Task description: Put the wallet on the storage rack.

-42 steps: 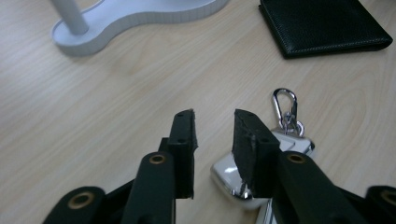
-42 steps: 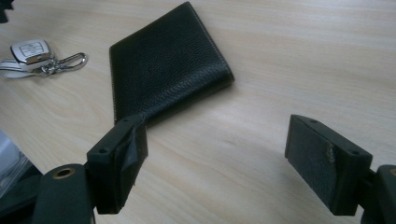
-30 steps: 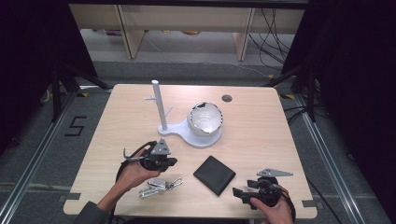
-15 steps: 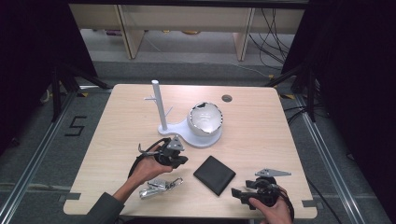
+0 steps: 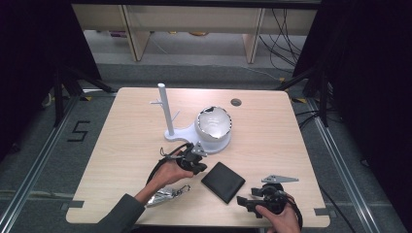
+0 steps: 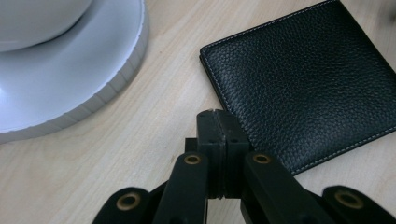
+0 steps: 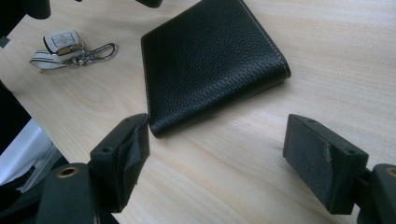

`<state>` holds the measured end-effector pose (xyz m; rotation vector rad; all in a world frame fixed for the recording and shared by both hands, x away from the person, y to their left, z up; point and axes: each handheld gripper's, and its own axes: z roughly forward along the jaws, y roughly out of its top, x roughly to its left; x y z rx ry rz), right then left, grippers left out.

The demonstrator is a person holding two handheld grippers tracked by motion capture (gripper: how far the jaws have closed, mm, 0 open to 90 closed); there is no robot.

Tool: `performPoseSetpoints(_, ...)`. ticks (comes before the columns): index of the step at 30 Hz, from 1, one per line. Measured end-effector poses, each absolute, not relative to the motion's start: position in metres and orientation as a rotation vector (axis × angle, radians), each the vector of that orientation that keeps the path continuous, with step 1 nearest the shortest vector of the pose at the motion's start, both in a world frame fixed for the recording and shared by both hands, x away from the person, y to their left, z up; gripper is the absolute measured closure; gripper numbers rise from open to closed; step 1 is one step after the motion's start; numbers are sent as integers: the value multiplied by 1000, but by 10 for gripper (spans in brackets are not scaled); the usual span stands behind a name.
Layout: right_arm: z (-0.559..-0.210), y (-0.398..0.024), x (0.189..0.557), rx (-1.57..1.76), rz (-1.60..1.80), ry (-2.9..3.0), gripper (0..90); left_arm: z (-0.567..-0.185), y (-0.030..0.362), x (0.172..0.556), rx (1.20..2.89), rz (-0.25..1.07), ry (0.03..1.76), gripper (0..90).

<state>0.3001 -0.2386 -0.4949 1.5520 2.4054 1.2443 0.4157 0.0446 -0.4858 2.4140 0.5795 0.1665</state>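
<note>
Right tool point(image 7: 217, 161), nearest the person at the surface's point(image 5: 121, 145) front edge, has its jaws spread wide with nothing between them, aimed at the black wallet point(image 7: 210, 60) lying flat just ahead. Left tool point(image 6: 217, 123) has its jaws pressed together, empty, its tips just beside the wallet's corner. A silver key fob point(image 5: 167, 195) lies left of the wallet. Farther back stands a white stand point(image 5: 167, 114) with a bowl point(image 5: 213, 124) on its base.

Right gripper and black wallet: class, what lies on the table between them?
Nothing: in the right gripper view, bare wooden table lies between the open right gripper and the black wallet.
</note>
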Motion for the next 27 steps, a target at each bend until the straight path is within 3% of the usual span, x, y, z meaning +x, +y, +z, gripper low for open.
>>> performPoseSetpoints(27,-502,-230,322,1697,1329,2395,250,-493,26,391,2466,99,517,890)
